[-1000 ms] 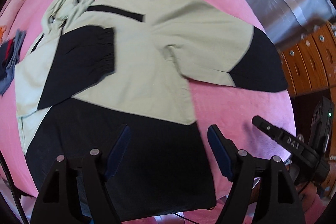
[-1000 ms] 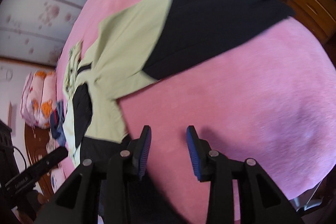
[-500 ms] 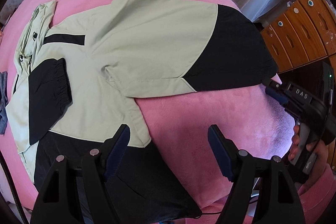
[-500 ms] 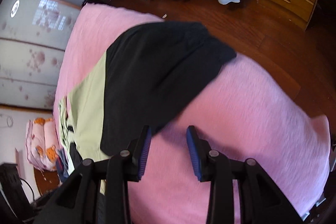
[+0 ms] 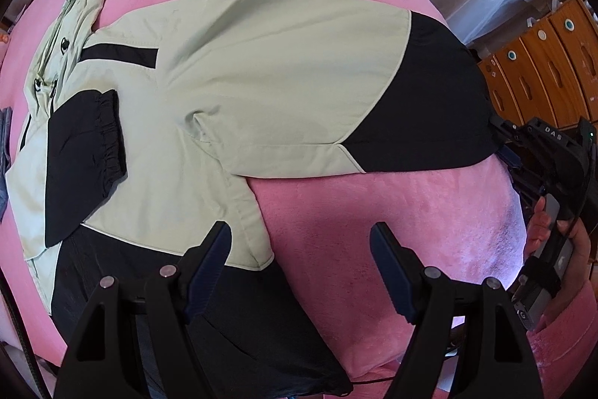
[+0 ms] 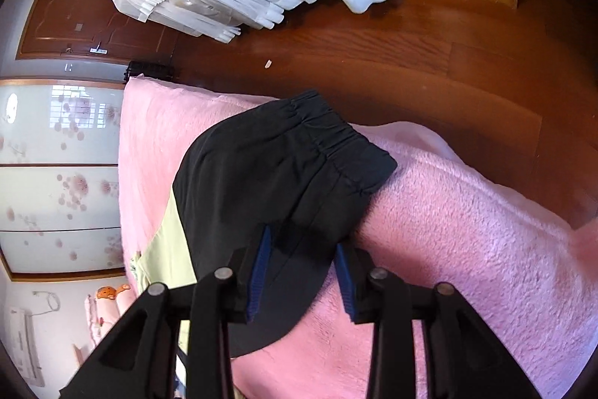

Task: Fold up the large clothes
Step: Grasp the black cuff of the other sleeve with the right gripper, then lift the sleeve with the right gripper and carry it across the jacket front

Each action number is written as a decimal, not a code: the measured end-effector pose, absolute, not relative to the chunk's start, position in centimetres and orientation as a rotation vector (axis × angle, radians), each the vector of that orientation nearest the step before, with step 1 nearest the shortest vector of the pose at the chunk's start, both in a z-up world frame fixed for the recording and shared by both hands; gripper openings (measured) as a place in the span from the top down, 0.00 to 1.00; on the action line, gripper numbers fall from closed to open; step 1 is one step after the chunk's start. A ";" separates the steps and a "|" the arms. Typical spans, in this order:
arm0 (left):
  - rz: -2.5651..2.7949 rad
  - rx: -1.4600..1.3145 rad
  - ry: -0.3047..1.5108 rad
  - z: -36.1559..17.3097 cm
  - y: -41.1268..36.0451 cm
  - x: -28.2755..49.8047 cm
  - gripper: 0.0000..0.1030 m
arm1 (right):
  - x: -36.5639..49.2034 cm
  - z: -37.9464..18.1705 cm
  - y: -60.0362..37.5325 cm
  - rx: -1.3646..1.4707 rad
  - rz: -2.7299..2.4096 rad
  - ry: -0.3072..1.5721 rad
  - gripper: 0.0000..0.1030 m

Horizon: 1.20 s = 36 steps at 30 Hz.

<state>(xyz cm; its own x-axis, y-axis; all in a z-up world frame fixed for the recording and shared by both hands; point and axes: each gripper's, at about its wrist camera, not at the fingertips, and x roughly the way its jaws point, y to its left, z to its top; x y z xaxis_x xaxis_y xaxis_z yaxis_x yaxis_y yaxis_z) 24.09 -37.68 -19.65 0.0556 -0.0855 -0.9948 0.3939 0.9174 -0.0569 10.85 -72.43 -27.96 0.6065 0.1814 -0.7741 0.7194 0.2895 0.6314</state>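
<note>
Black sleeve cuff (image 6: 336,152), twelve o'clock of right gripper (image 6: 302,272): jaws closing astride fabric, not yet pinching. Bite deeper. Left gripper (image 5: 299,272) apart, empty.

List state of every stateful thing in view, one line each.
Pale green and black jacket: spread flat on the pink fleece blanket, not yet folded.
Near black-cuffed sleeve: folded across the body.
Far black-cuffed sleeve: stretched out sideways, cuff at the blanket edge.
Left gripper: open, empty, above the jacket hem.
Right gripper: jaws have just been closing around the far sleeve, not clamped yet.
Wooden drawers: shut.
</note>
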 end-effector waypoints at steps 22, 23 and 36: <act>-0.198 0.067 1.419 -17.4 -22.4 23.4 0.27 | 14.0 -13.6 -64.0 0.837 -0.463 0.695 0.98; -0.194 0.058 1.412 -17.1 -21.0 23.4 0.27 | 14.6 -12.2 -62.6 0.803 -0.451 0.677 0.98; -0.202 0.028 1.369 -15.7 -6.6 24.6 0.27 | 21.5 -3.4 -44.1 0.454 -0.267 0.582 0.98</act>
<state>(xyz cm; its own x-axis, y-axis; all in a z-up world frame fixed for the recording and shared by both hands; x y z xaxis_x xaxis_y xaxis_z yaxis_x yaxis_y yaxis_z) 24.59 -6.59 -15.73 0.1858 -0.1266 -0.9744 0.1595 0.9824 -0.0973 21.51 -44.14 -3.40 0.8053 -0.1151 -0.5816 0.3662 0.8680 0.3353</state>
